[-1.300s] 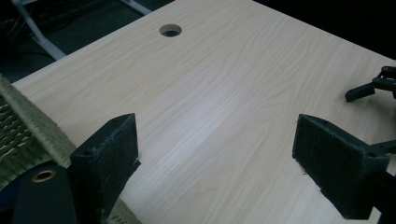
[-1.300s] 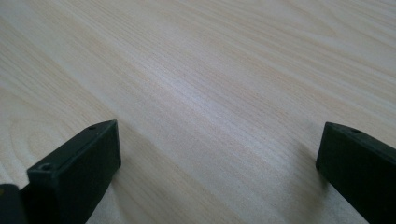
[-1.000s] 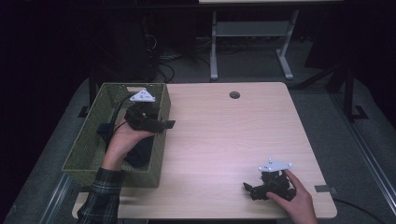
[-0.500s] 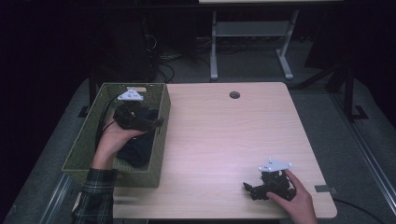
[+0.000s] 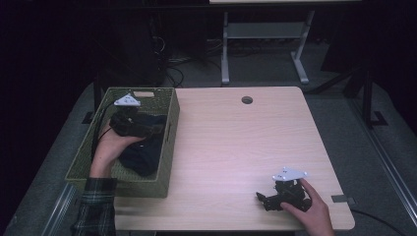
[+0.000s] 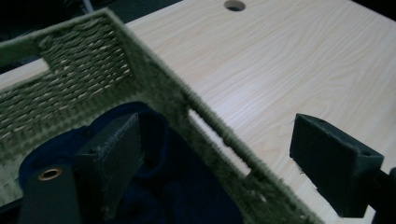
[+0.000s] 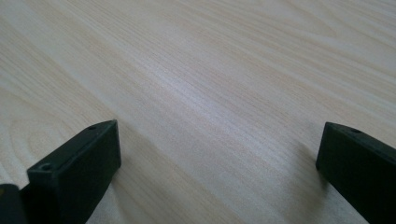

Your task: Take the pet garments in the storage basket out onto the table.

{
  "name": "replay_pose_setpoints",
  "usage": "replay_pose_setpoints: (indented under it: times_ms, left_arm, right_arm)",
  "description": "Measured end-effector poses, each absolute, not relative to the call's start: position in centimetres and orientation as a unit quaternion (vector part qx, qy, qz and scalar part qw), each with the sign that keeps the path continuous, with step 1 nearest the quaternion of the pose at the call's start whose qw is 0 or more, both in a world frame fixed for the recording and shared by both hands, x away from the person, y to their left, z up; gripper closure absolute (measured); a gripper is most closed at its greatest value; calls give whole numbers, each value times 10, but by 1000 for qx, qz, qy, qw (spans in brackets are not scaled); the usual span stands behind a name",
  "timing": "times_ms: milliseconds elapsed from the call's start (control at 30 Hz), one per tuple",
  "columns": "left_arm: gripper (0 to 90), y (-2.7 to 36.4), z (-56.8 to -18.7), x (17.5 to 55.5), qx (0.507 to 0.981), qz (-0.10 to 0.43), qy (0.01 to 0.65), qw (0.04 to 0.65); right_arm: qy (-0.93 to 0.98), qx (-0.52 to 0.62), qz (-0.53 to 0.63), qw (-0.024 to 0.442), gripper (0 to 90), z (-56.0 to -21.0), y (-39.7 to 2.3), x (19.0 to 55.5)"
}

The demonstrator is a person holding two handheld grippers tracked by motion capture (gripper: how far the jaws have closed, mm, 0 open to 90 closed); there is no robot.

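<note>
My left gripper (image 5: pixel 132 123) is over the green woven basket (image 5: pixel 169 142), held in my left hand (image 5: pixel 110 147), with its jaws spread wide and nothing between them. In the left gripper view the gap straddles the basket's right wall (image 6: pixel 196 109): one jaw sits inside, over the dark blue cloth (image 6: pixel 159 186) lying in the basket, and the other hangs outside, above the bare wood of the table (image 6: pixel 289 60). Whether the inner jaw touches the cloth I cannot tell. That view also shows the slot cut in the wall as a handle and the round hole (image 6: pixel 234 5) in the tabletop beyond. From the high view the same cloth (image 5: pixel 145 150) reads almost black, bunched in the middle of the basket, and the basket sits at the table's left edge.

My right gripper (image 5: pixel 275 196) rests low near the front right corner of the table (image 5: pixel 236 147), my right hand (image 5: pixel 307 209) behind it. The high view leaves its jaws too small to judge; the right gripper view shows them wide apart, empty, just over pale wood grain (image 7: pixel 210 93).

The high view alone takes in the dark floor, cables, and a white table frame (image 5: pixel 265 34) beyond the far edge.
</note>
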State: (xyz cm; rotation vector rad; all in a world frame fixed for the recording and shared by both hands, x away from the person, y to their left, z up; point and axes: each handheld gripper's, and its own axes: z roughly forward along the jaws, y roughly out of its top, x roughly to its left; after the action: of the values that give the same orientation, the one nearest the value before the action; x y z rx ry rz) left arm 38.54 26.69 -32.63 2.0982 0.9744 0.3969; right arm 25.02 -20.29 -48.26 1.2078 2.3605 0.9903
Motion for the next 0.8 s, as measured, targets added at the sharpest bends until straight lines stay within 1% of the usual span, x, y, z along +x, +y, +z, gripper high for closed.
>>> replay_pose_setpoints:
  times_ms: [200, 433, 800]
  left_arm:
    - [160, 277, -334, 390, 818, 158, 403, 378]
    - [225, 289, -345, 394, 819, 157, 419, 359]
    - [265, 295, -369, 405, 827, 137, 435, 328]
  right_arm:
    - [824, 421, 345, 155, 0, -483, -203, 250]
    - [823, 423, 346, 155, 0, -483, -203, 250]
    - [824, 423, 345, 154, 0, -483, -203, 250]
